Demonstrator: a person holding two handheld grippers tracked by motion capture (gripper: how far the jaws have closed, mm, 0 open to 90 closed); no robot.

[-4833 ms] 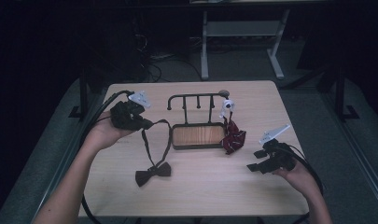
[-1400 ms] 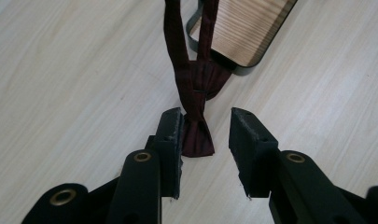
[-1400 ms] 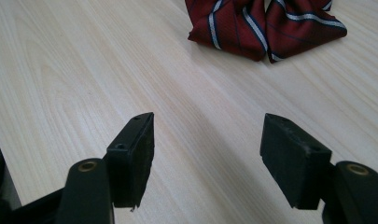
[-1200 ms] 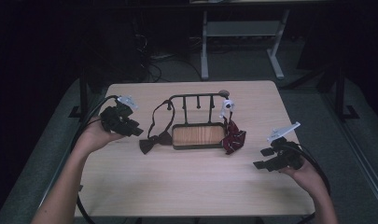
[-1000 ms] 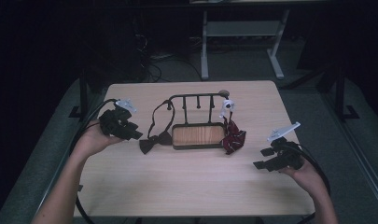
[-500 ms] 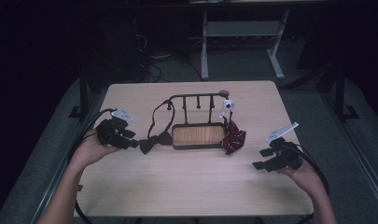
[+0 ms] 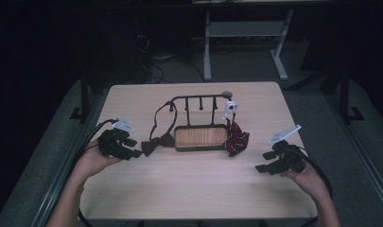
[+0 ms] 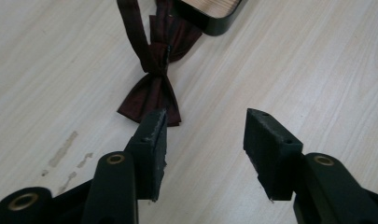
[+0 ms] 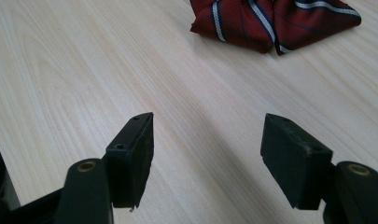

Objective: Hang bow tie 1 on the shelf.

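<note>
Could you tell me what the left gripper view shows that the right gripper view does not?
The left gripper view shows the dark bow tie, its strap running up, and a corner of the black-rimmed wooden tray, beyond the open, empty left gripper. The right gripper view instead shows the red striped tie lying folded beyond the open, empty right gripper. Both show the pale wooden table under black jaws.

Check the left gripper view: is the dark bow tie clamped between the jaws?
No. The left gripper stands open with bare table between its jaws, and the dark bow tie lies just beyond the fingertips.
</note>
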